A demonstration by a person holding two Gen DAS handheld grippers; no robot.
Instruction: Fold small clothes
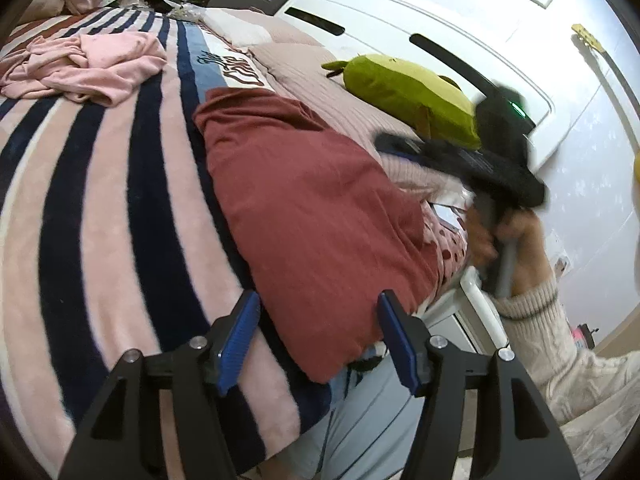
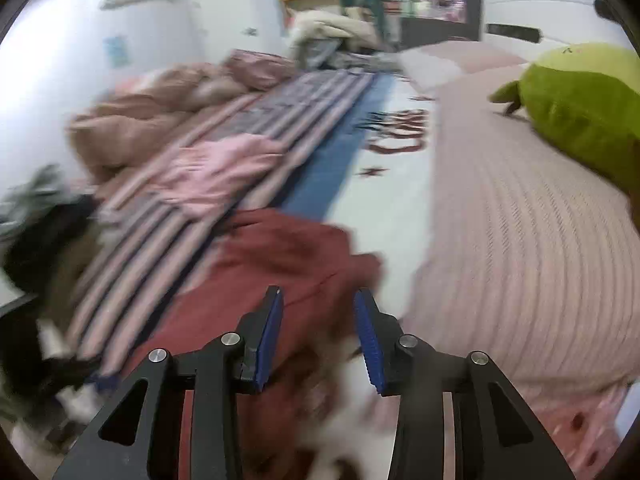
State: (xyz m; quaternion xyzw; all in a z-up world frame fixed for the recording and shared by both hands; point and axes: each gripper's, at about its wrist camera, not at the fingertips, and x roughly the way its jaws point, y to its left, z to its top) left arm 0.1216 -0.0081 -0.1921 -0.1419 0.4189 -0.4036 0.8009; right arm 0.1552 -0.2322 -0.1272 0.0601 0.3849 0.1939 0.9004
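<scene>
Bed: striped blanket (image 1: 100, 200), pink, navy and cream bands, covering the near side; a blue and white panel with dark red lettering runs along its far edge

Ribbed pink cover (image 2: 520, 240): lies beside the blanket, toward the white headboard (image 1: 400, 20)

Dark red garment (image 1: 312, 208): the piece being folded, spread flat across the blanket's edge and the ribbed cover, one end hanging over the side of the bed; in the right wrist view it lies directly ahead of and below the fingers, blurred

Green plush toy (image 1: 404, 92): on the ribbed cover near the headboard, well apart from the red garment

Pink garment (image 1: 88, 68): crumpled heap on the striped blanket, far side, apart from the red one

Right gripper (image 2: 318, 336): jaws parted, nothing between the blue pads, hanging above the red garment; seen from the left wrist as a blurred black body held by a hand (image 1: 512, 248) in a cream knit sleeve (image 1: 560, 340)

Left gripper (image 1: 320, 340): released, jaws wide, blue pads on either side of the garment's hanging end without pressing it
</scene>
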